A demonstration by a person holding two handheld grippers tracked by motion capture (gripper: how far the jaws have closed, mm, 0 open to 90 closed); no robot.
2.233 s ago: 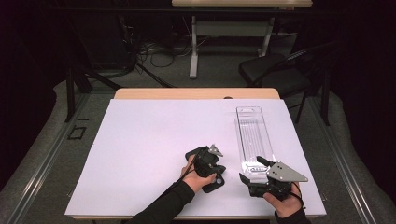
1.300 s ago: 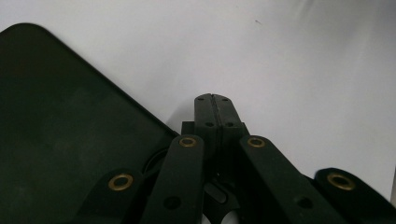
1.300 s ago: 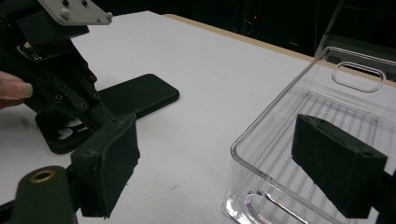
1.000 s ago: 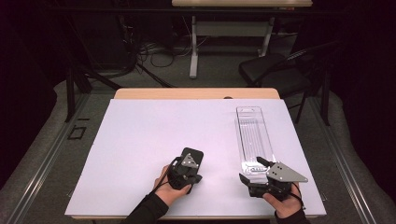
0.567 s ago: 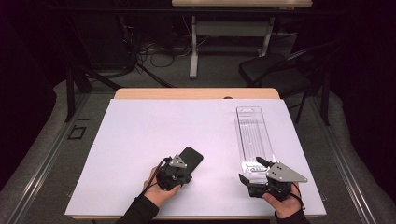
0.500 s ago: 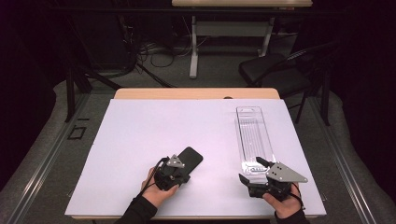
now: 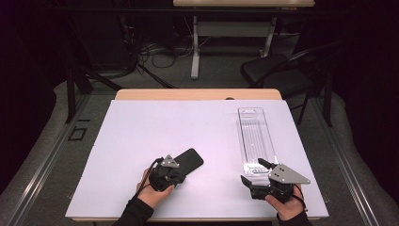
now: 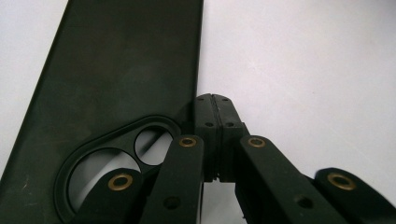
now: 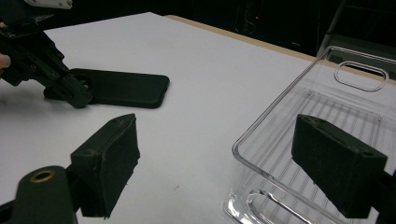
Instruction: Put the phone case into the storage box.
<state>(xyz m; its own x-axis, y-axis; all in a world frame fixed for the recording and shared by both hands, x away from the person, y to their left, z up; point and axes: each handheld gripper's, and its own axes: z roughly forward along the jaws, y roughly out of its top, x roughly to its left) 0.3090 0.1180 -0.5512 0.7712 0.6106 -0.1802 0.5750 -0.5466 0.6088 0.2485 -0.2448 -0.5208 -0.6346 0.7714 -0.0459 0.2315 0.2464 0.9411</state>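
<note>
1. The room around you was dark: a second table (image 7: 244, 4) stood at 12 o'clock with cables on the grey floor (image 7: 42, 141) beneath it, and a black chair (image 7: 277, 70) sat at about 1 o'clock

2. Your work surface was a white sheet (image 7: 155, 127) laid on a wooden table (image 7: 197, 94), whose bare edge showed at the far side

3. The clear plastic tray (image 7: 254, 136) lay lengthwise at 3 o'clock on the sheet, its near end between the spread jaws of your right gripper (image 9: 224, 163), which gripped nothing

4. The black phone case (image 8: 116, 70) lay flat at 6 o'clock, camera cut-out toward you; in the right gripper view it (image 9: 126, 88) lay well apart from the tray

5. Your left gripper (image 8: 215, 107) was fully closed on nothing, its tips touching or just beside the case's edge near the cut-out

6. Risks, in my judgement: with the jaws pressed together you could only nudge, so the thin case might have slid or spun on the smooth sheet; a tip might have snagged the cut-out; the light tray might have skidded if your right jaws knocked its wall
</note>
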